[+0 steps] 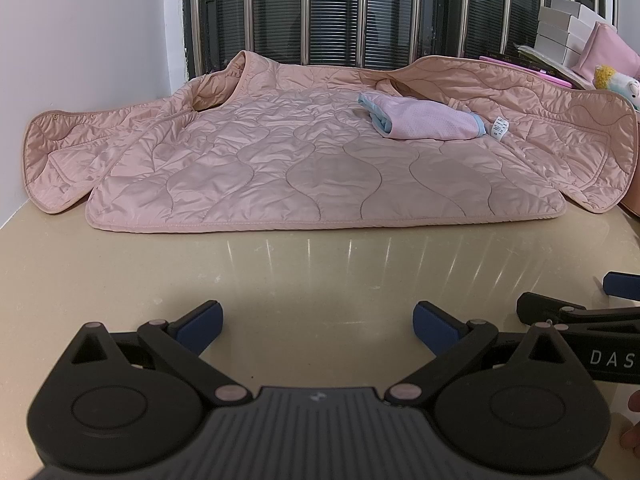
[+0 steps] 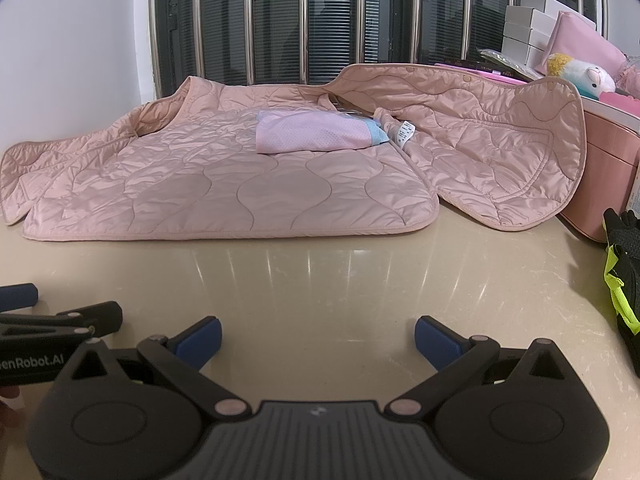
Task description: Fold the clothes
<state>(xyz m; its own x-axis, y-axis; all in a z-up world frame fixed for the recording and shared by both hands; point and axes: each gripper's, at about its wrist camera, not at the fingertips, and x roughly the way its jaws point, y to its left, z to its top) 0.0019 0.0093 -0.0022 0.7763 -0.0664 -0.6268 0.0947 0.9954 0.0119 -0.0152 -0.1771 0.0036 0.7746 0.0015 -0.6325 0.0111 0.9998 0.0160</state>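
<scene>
A pink quilted jacket (image 1: 304, 160) lies spread open on the beige table (image 1: 320, 272), inside up, front panels flung out left and right. It also shows in the right wrist view (image 2: 224, 188). A small folded light-pink garment with blue trim (image 1: 424, 120) rests on the jacket's back panel, and shows in the right wrist view too (image 2: 316, 134). My left gripper (image 1: 318, 326) is open and empty above bare table, well short of the jacket's hem. My right gripper (image 2: 318, 338) is open and empty beside it, equally short of the hem.
A barred window (image 1: 360, 12) runs behind the table and a white wall (image 1: 80, 40) stands at the left. White boxes (image 2: 528, 28), a plush toy (image 2: 580, 74) and a pink box (image 2: 608, 160) crowd the right. A black and neon-yellow glove (image 2: 624, 280) lies at the right edge.
</scene>
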